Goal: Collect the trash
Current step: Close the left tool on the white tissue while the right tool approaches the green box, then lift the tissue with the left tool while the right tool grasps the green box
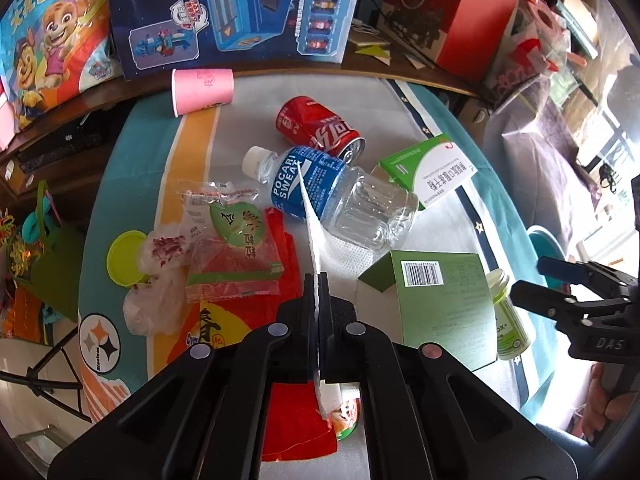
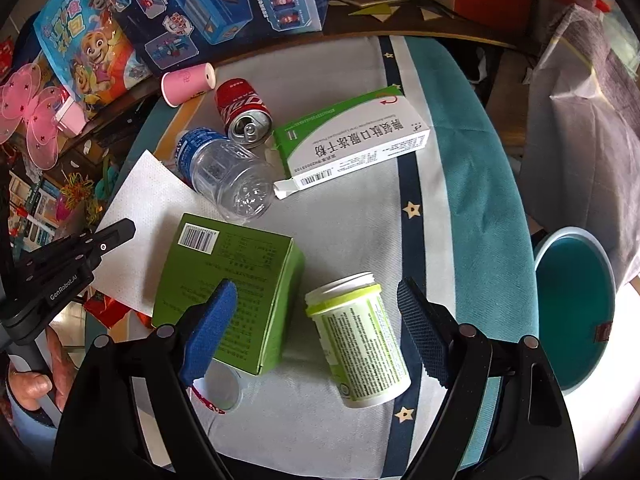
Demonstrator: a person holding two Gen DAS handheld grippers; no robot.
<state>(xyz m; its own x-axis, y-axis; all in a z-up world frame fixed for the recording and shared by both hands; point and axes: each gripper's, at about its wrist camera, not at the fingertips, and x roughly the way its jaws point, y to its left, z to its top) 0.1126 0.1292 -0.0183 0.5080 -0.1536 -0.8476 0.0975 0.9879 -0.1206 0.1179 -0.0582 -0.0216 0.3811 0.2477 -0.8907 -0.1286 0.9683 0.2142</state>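
Left wrist view: the left tongs (image 1: 319,280) are pinched on the edge of a white paper napkin (image 1: 316,216), which stands on edge between the fingers and rises toward a clear plastic bottle (image 1: 340,196) with a blue label. In my judgement the step in hand is carrying this napkin to the teal bin (image 2: 576,308), which stands just beyond the table's (image 2: 472,184) right edge in the right wrist view. To do it well, keep the grip firm, since thin paper slips easily, and lift it clear of the bottle and the green box (image 1: 436,300) so nothing is dragged along. The left tongs point forward and slightly down over the red wrapper (image 1: 288,248) and other litter; the person's fingers show at the handle in the right wrist view. The right tongs (image 2: 316,316) hold nothing, spread wide, hovering low with one finger (image 2: 212,332) over the green box and the other beside a tipped white and green tub (image 2: 360,344), which lies between them. A red can (image 2: 244,112), a pink cup (image 2: 188,82) and a long white and green carton (image 2: 352,140) lie further back on the table.
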